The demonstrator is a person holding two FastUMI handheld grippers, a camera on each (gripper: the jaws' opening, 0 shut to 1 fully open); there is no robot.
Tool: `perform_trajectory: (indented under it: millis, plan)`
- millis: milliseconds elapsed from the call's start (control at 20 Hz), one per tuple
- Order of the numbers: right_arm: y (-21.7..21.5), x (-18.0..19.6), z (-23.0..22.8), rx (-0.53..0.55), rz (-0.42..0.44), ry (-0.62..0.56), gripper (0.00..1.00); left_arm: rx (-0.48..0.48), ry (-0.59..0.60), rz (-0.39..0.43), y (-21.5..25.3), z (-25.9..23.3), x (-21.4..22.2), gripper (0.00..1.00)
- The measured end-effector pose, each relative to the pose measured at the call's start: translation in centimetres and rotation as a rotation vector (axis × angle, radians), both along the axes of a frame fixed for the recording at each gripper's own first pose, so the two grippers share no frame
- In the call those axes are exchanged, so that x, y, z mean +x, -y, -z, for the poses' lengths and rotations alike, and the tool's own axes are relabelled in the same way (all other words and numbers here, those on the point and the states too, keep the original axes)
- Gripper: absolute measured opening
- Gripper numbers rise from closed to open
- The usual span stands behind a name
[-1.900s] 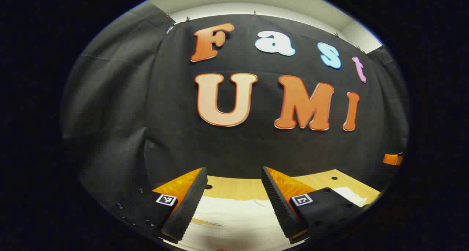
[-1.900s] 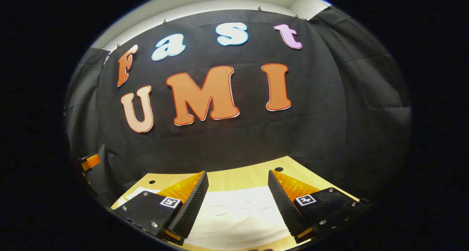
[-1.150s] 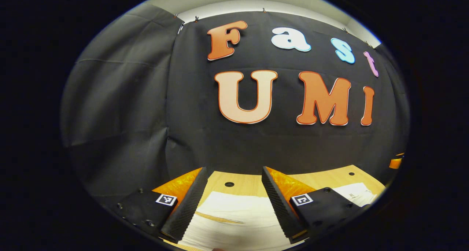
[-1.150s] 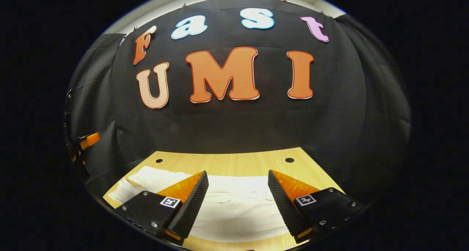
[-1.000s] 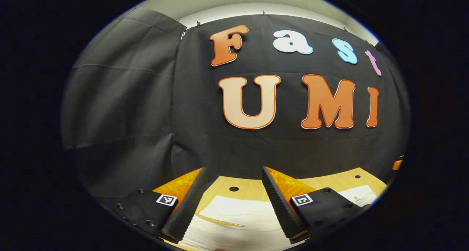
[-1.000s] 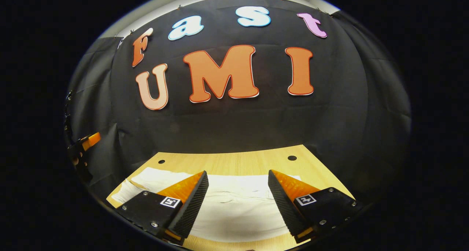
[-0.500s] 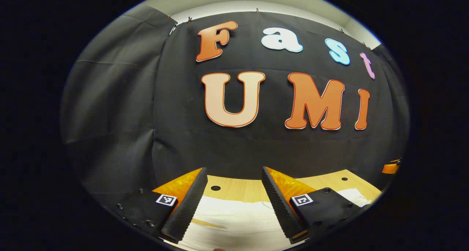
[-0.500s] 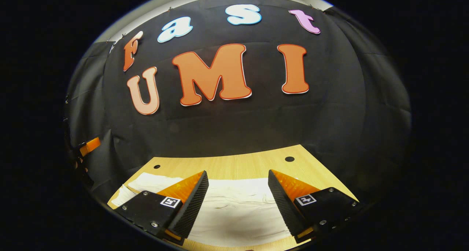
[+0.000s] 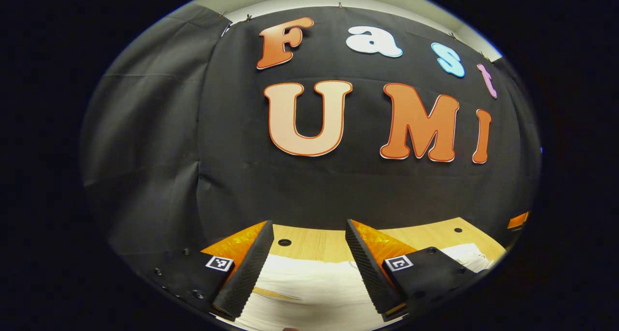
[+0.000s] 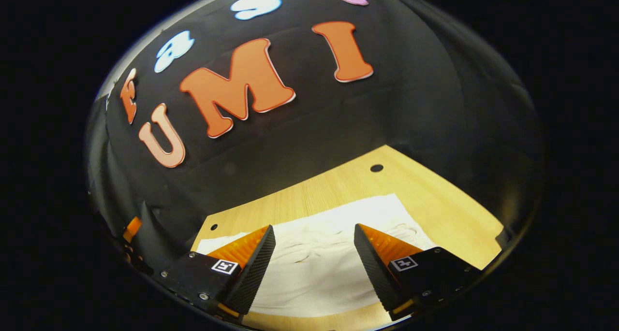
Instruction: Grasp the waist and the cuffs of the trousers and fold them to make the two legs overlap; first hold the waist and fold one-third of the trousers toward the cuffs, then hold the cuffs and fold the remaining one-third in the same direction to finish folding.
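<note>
In the left gripper view, the trousers [image 9: 309,287] lie flat on the tabletop [image 9: 314,246], spreading beneath and between the spread fingers of the left tongs [image 9: 309,268], which hang above the cloth with nothing between them. Bare tabletop runs behind the trousers up to the booth wall [image 9: 159,142], with a hole [image 9: 284,242] in the board just behind the garment's far edge. At the far right edge of that view part of the other tongs shows. In the right gripper view, the trousers [image 10: 314,268] lie across the tabletop [image 10: 435,200] under the gaping right tongs [image 10: 314,263], bare board behind and to the right, and a hole [image 10: 376,168] near the wall.
</note>
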State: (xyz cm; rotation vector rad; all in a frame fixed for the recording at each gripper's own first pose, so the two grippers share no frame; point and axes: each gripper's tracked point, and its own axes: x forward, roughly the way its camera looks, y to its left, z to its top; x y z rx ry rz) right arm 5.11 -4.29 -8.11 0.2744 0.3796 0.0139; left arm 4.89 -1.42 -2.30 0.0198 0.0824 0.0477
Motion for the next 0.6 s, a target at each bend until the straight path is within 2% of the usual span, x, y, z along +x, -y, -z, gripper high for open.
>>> perform_trajectory:
  millis: [250,600]
  plan:
    - [3.2,-1.5,4.1,0.074,0.089,-0.126,0.99,0.048,-0.001,-0.004,-0.7,0.1,0.2,0.98]
    - [6.7,-3.6,11.1,0.407,0.276,-0.307,0.99,0.051,-0.012,-0.023,-2.1,1.0,-0.4,0.98]
